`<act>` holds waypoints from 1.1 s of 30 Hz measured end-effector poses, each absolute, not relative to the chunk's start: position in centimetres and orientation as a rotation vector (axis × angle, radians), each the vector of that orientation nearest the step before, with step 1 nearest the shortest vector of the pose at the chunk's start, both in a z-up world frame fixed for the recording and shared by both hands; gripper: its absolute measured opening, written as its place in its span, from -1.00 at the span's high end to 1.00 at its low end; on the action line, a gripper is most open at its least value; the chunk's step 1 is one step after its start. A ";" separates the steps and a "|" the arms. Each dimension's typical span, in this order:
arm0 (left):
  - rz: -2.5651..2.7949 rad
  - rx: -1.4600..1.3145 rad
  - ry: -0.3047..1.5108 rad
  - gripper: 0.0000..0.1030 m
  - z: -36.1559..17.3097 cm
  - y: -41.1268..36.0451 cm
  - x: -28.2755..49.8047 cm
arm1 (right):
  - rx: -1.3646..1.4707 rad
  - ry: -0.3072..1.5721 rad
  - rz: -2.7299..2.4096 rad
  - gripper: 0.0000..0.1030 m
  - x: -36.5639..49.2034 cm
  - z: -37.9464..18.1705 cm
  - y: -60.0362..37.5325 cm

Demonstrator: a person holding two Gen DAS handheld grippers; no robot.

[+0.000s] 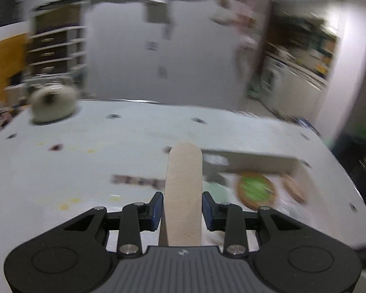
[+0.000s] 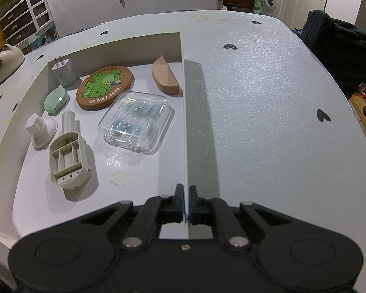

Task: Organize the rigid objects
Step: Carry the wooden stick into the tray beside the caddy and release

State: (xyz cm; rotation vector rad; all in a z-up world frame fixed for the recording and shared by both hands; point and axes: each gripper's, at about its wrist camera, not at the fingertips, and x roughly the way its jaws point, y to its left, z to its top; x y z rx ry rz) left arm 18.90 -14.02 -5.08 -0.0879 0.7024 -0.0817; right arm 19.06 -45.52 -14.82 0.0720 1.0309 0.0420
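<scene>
Left tongs (image 1: 182, 204) gripped a pale wooden block (image 1: 184, 190) across its narrow faces, raised above the tabletop (image 1: 85, 166); its far end was rounded, its surface matt and unvarnished. It appeared light, stiff and unlikely to slip. Right tongs (image 2: 186, 204) were closed on the side wall of the shallow tray (image 2: 185, 122), which held a similar wooden piece (image 2: 165, 77) and a cork coaster (image 2: 105, 86).

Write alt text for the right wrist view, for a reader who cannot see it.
The right claw is shut on the thin side wall of a shallow white box. Inside lie a frog coaster, a clear plastic case, a wooden block, a charger and plastic parts.
</scene>
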 end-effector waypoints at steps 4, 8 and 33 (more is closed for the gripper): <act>-0.233 0.006 0.785 0.32 -6.2 -18.0 18.7 | 0.073 1.034 0.043 0.91 19.2 -14.8 -45.5; -0.304 0.075 0.879 0.32 -8.0 -20.6 18.8 | 0.078 1.035 0.042 0.91 19.2 -14.8 -45.6; -0.378 0.197 1.132 0.32 -14.7 -23.7 21.3 | 0.093 1.031 0.040 0.92 19.1 -14.9 -45.7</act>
